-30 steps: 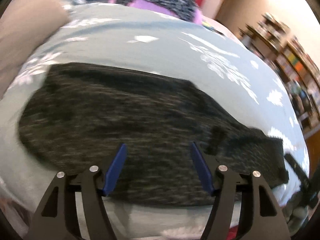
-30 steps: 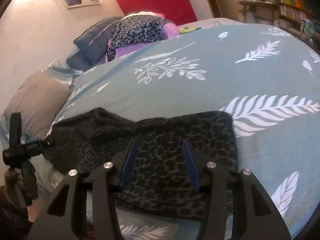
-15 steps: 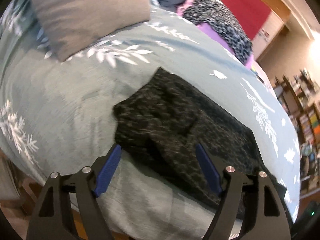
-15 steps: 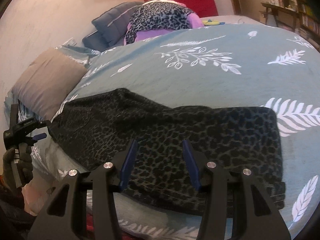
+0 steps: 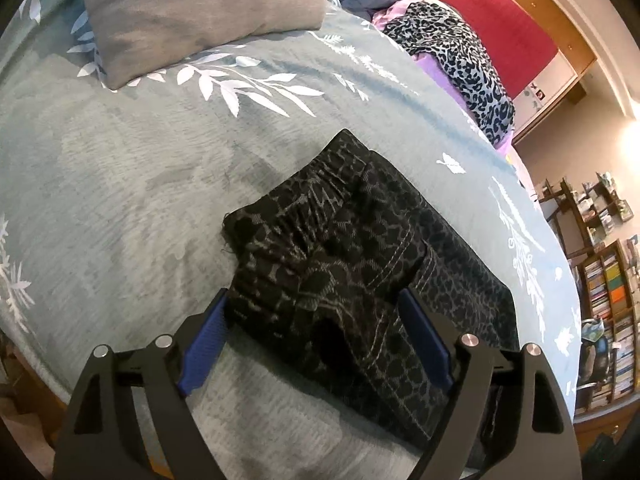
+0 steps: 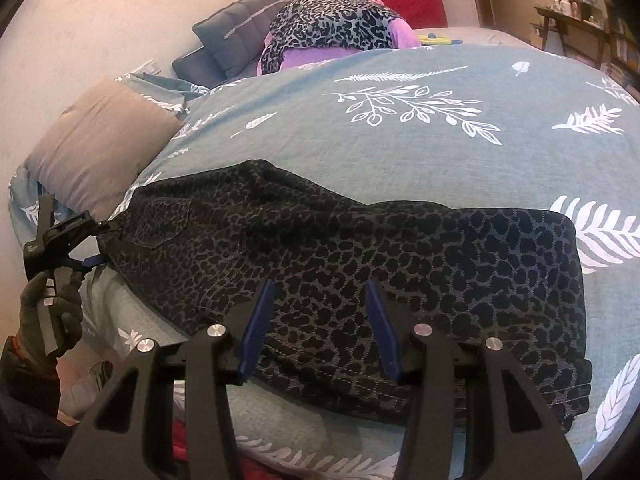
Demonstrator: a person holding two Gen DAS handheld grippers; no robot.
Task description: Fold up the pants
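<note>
pants lengthwise left-right, waistband leftward

This is a bedroom in a home. A wide bed fills the space, covered with a teal blanket printed with white leaves. A grey-brown pillow and a dark quilted cushion lie near the wall. Crowded bookshelves stand at one side, and a red panel covers part of the far wall.
</note>
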